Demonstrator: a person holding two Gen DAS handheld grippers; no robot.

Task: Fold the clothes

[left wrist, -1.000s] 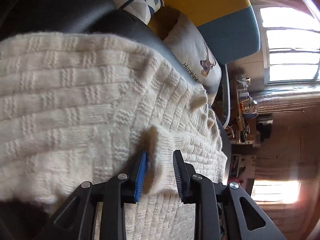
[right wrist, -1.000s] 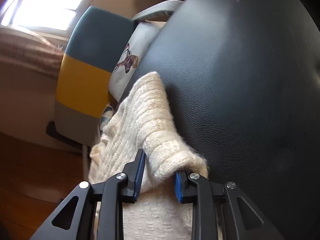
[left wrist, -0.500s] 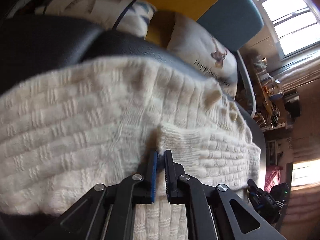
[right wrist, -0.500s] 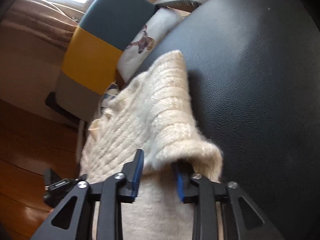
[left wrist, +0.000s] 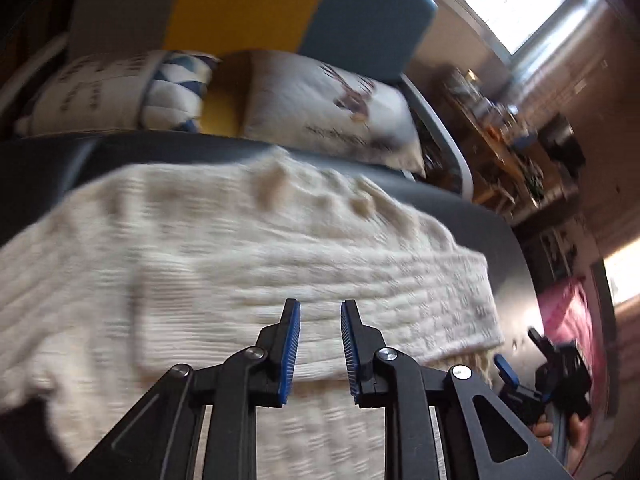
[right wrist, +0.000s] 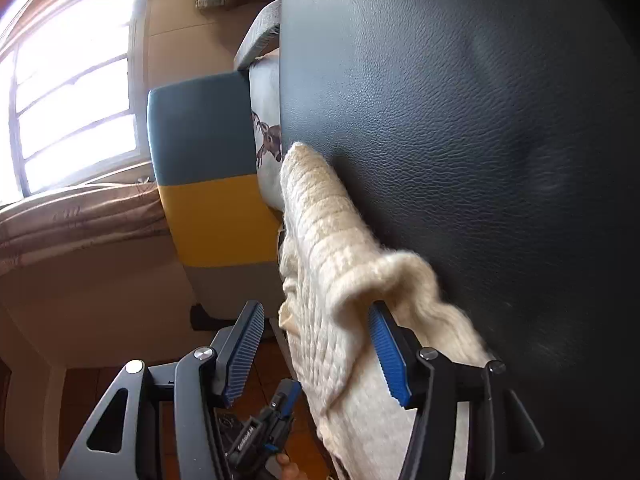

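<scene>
A cream knitted sweater [left wrist: 240,248] lies folded across a black leather surface [left wrist: 500,216]. My left gripper [left wrist: 319,304] hovers above the sweater's near fold; its jaws are opening, a narrow gap with nothing between them. In the right wrist view my right gripper [right wrist: 316,308] stands at the sweater's [right wrist: 320,220] end by the edge of the leather surface [right wrist: 460,160]. Its jaws are opening wide. The curled knit edge sits between them and drapes over the right finger, with the left pad clear of the cloth. The view is blurred by motion.
Behind the surface stands a chair with a yellow and teal back [left wrist: 248,4], holding a deer-print cushion [left wrist: 340,108] and a patterned cushion [left wrist: 100,88]. A cluttered shelf [left wrist: 500,120] and pink cloth [left wrist: 568,312] are at the right. A bright window [right wrist: 72,80] is far left.
My left gripper let go of the pinched sweater fold and drew back and up while rolling. My right jaws spread wide off the sweater's edge, and that view rolled too.
</scene>
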